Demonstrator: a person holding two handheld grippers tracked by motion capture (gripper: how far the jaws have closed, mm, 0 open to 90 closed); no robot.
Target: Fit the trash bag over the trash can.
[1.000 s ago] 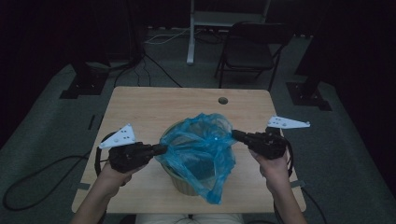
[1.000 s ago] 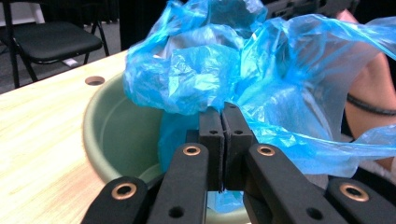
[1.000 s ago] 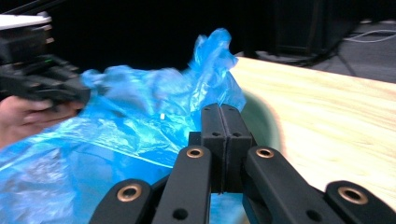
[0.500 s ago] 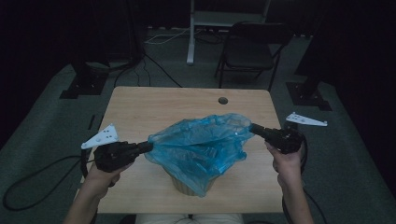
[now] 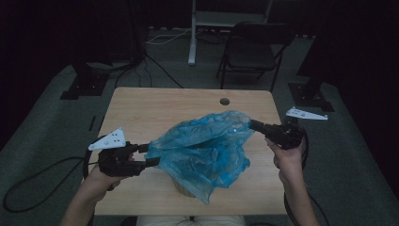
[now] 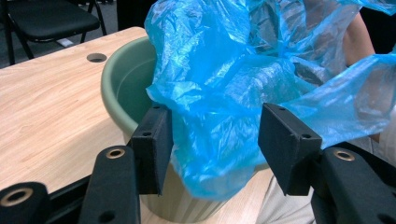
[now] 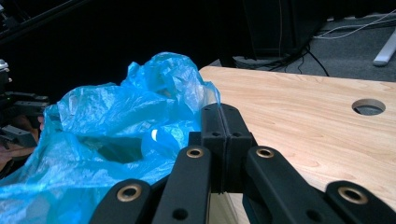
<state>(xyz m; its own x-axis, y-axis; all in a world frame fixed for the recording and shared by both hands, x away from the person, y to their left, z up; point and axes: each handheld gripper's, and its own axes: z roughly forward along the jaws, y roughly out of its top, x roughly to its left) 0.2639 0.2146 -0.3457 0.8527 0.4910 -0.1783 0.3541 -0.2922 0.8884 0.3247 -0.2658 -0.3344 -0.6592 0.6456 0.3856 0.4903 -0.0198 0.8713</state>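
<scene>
Right hand-held gripper [image 7: 219, 154] clamped on blue bag [image 5: 202, 150], left [image 6: 212, 154] agape, green tub [image 6: 123, 88] beneath

thin glossy crinkled plastic bag [image 5: 207, 150] — matt green tub [image 6: 126, 88] — pale wood-grain table [image 5: 155, 108]

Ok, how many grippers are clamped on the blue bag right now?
1. The right gripper is shut on the blue plastic bag edge. The left gripper stands open, with the bag between its jaws.

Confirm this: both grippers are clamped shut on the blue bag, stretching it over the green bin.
Not quite. The right gripper is shut on the blue bag, but the left gripper view shows the left gripper open, fingers apart with bag between them, over the green bin.
</scene>
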